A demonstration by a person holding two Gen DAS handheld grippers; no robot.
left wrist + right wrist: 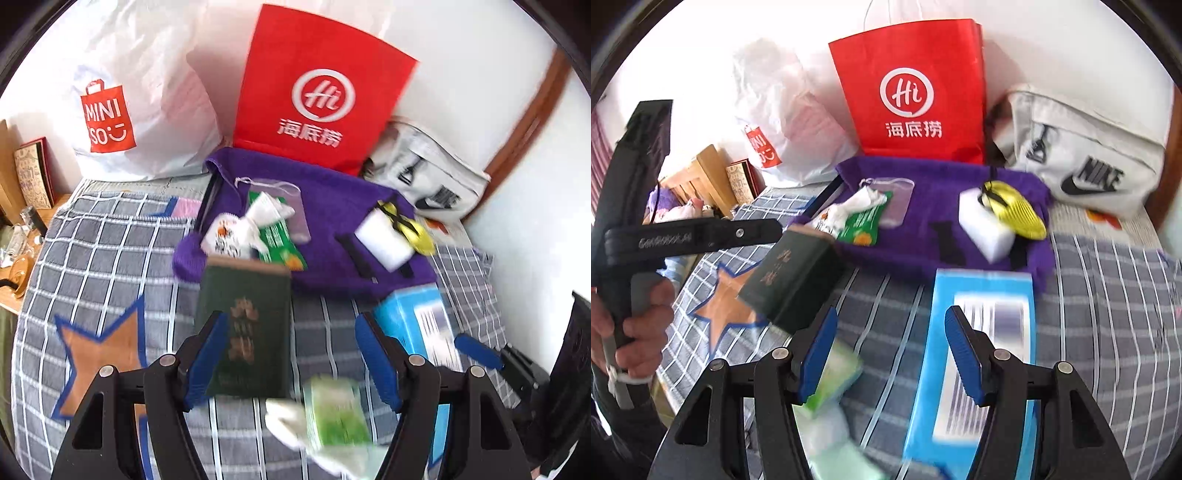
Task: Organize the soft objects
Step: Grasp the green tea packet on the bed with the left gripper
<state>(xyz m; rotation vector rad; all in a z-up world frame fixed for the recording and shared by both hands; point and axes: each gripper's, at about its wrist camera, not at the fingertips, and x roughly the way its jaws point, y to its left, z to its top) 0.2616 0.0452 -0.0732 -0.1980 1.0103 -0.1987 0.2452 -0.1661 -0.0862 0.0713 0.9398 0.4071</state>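
A purple cloth lies on the checked bed. On it are a white sponge, a yellow mesh item, a green tissue pack and a clear pouch. My left gripper is open above a dark green box and a green-white tissue pack. My right gripper is open; a blue box lies under its right finger.
A red paper bag, a white Miniso bag and a white Nike bag stand against the wall behind the cloth. A wooden shelf with books is at the left bed edge.
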